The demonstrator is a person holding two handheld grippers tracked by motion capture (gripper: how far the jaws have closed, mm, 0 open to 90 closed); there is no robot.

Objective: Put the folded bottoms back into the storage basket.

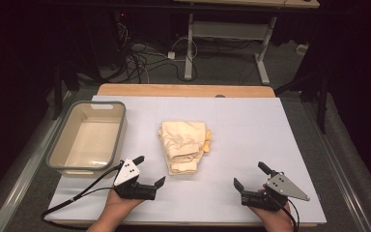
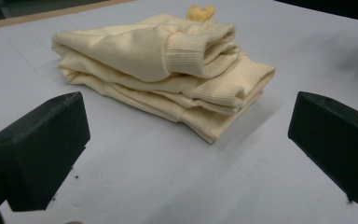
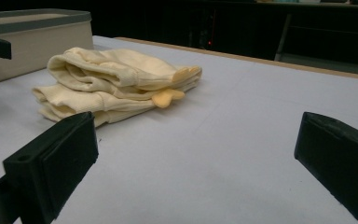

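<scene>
A white sheet (image 1: 251, 145) covers the table, its wooden edge showing at the far side, with dark floor, cables and desk legs beyond. Nearest the person, both hands rest at the near edge of the sheet. The left gripper (image 1: 147, 170) sits in the left hand with its jaws spread wide and nothing between them; in the left gripper view the two black jaws frame bare sheet, pointed at the garment. The right gripper (image 1: 251, 175) is likewise wide open and empty, well apart from the left.

A little farther in, near the middle of the sheet and between the two grippers' lines of reach, lies the folded cream garment (image 1: 183, 145), a compact stack with ribbed cuffs tucked on top and a small orange-yellow piece (image 1: 206, 144) poking out at its right side. Neither gripper touches it.

To the left of the garment, apart from it, stands a grey-rimmed bin (image 1: 121, 126), empty inside.

By the look of it, the folding is finished and the likely remaining work is to lift the stack and set it in the bin; that step is not yet begun.
</scene>
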